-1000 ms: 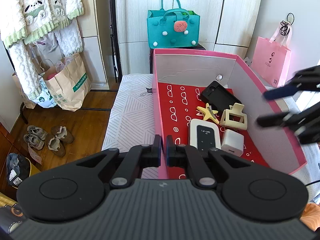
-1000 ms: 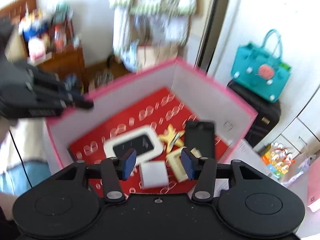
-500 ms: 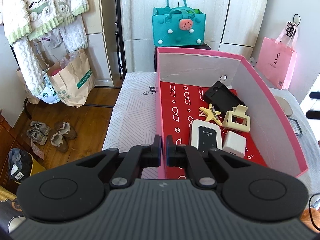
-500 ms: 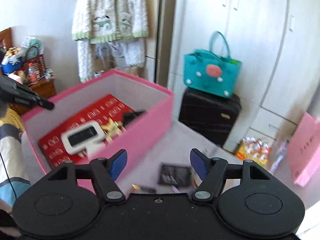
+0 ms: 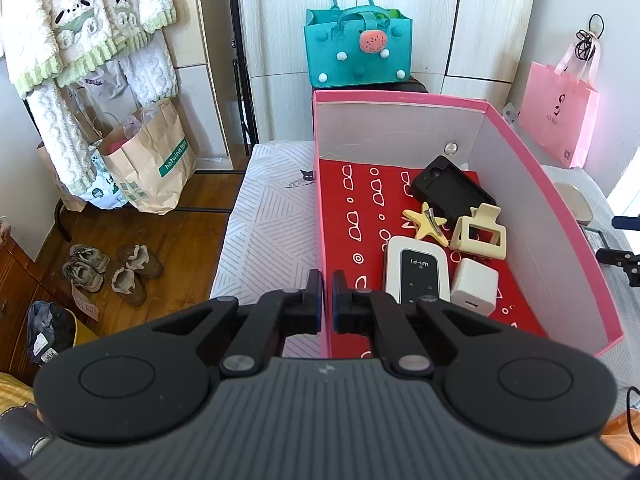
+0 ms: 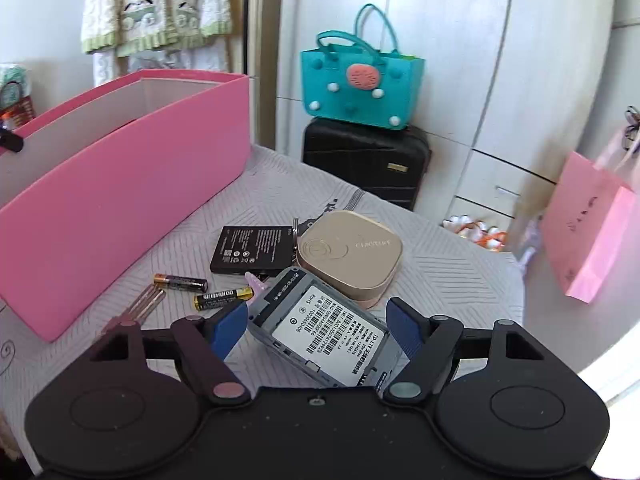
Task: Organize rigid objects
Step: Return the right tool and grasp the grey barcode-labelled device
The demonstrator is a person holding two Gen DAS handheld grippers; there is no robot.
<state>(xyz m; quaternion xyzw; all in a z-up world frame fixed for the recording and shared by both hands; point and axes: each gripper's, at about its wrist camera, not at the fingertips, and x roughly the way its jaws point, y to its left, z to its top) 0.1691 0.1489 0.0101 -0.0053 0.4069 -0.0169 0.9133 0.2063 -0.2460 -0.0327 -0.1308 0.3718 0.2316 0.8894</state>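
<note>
Right wrist view: my gripper housing fills the lower frame and cuts off the near end of a grey device lying label-up on the quilted bedcover. My right gripper is spread wide, its blue pads either side of the device without clearly touching it. The pink box takes the left of the frame; from here only its outer wall shows, so its contents are hidden. At centre sit a gold compact, a flat black battery and two AA batteries; small pinkish sticks at lower left are hard to identify.

Left wrist view: my left gripper is clenched on the box's near left wall. Inside on the red lining lie a wifi router, black case, white charger, cream claw clip and star clip. A teal bag stands against the cupboards at upper centre.
</note>
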